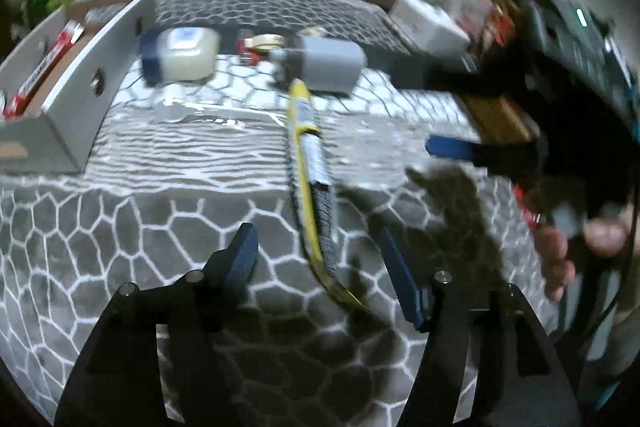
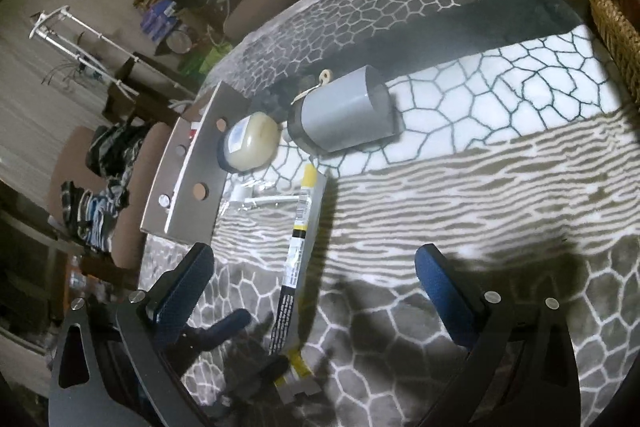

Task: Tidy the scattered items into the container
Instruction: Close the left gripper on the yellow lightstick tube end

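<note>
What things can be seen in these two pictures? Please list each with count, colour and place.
box: 1, grey, left edge of table
red packet: 1, red, inside the box
jar: 1, cream with dark lid, beside the box
cylinder: 1, grey, lying mid-table
long packet: 1, yellow, black and white, flat on the cloth
basket: 1, brown wicker, far right
left gripper: fingers open, over the long packet
right gripper: fingers open, empty

Left gripper [image 1: 316, 255] open above yellow tube [image 1: 306, 131] (blurred) on cloth.
</note>
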Demonstrator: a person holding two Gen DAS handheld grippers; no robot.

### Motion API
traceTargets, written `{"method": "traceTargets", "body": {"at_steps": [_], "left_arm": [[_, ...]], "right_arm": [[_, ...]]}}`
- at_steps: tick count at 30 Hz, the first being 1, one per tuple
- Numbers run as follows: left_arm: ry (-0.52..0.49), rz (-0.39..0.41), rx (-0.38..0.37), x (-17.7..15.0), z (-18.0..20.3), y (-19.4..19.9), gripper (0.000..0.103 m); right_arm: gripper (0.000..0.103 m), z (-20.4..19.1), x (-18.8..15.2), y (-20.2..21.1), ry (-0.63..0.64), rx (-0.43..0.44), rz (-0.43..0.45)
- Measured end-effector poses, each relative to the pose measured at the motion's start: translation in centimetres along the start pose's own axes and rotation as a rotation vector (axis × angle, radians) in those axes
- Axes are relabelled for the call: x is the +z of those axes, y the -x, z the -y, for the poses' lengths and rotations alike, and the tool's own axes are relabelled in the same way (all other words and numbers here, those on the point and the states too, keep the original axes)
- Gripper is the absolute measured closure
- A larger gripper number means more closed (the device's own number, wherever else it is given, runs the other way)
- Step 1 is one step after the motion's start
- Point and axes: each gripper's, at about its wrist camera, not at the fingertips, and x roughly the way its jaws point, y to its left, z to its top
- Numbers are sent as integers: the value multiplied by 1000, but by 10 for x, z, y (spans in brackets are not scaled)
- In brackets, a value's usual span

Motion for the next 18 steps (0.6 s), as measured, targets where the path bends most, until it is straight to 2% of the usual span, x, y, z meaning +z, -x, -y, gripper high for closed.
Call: {"method": "traceTargets", "body": {"at_steps": [1, 3, 6, 10, 12, 14, 16, 18], "left_arm": [[29, 6, 8, 3, -7, 1, 41], [58, -7, 26, 9, -17, -7, 41], [66, -37, 7, 9, -17, -14, 41], [-8, -55, -9, 5, 4, -22, 41], [-17, -66, -4, 4, 11, -27, 42], [-22, -69, -2, 2, 15, -31, 43], [-27, -75, -11, -2, 18, -33, 43], [-34, -72, -6, -3, 18, -28, 43]], "right_arm": [[27, 0, 1, 0, 4, -2, 3], [38, -1, 3, -4, 15, -7, -10], [39, -5, 7, -18, 30, -12, -46], [40, -9, 9, -37, 44, -4, -86], [46, -14, 8, -44, 73, -18, -86], [56, -19, 8, -51, 120, -52, -81], [65, -22, 5, -59, 179, -133, -91], [65, -20, 1, -62, 222, -214, -95]]}}
